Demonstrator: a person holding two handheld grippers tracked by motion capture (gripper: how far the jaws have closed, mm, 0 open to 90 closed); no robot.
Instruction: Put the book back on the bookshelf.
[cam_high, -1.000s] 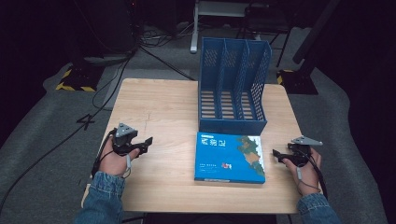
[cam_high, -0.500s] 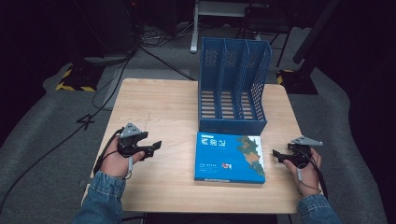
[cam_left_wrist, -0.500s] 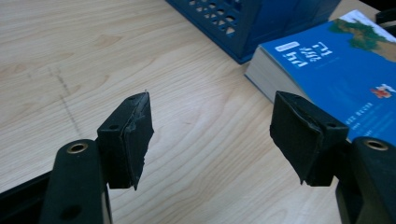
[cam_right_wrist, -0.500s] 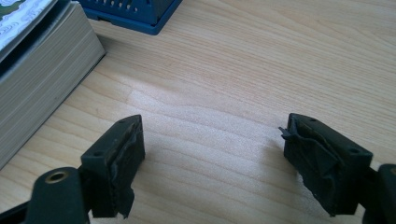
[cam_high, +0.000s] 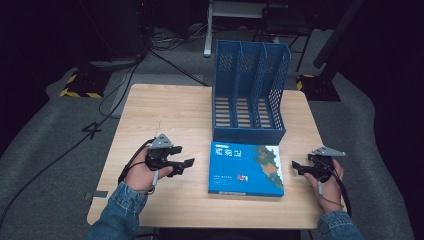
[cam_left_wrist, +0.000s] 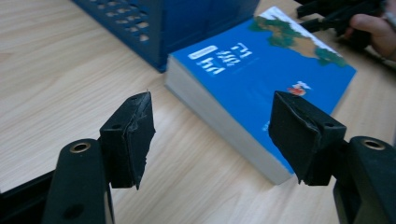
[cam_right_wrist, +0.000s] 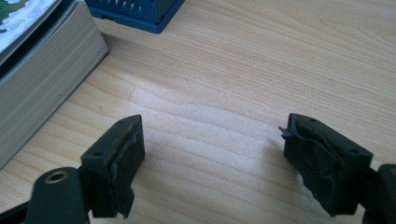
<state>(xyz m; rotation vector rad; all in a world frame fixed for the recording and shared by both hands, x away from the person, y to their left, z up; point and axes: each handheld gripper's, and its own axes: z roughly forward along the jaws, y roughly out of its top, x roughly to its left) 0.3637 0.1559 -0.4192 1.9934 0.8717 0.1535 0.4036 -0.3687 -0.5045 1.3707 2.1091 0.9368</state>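
Book (cam_high: 246, 168) between both open grippers' fingers (cam_left_wrist: 128, 137).

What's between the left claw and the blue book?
Nothing, just bare wooden table between the left gripper and the book, seen in the high view.

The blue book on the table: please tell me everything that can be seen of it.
The thick blue paperback book lies flat, cover up, on the light wooden table, just in front of the blue plastic file rack; whether they touch cannot be told. Its glossy cover bears white characters near the top left corner and a green and tan map-like picture at the upper right. The pale page block looks closed and even. It lies between the open left gripper and right gripper; neither touches it.
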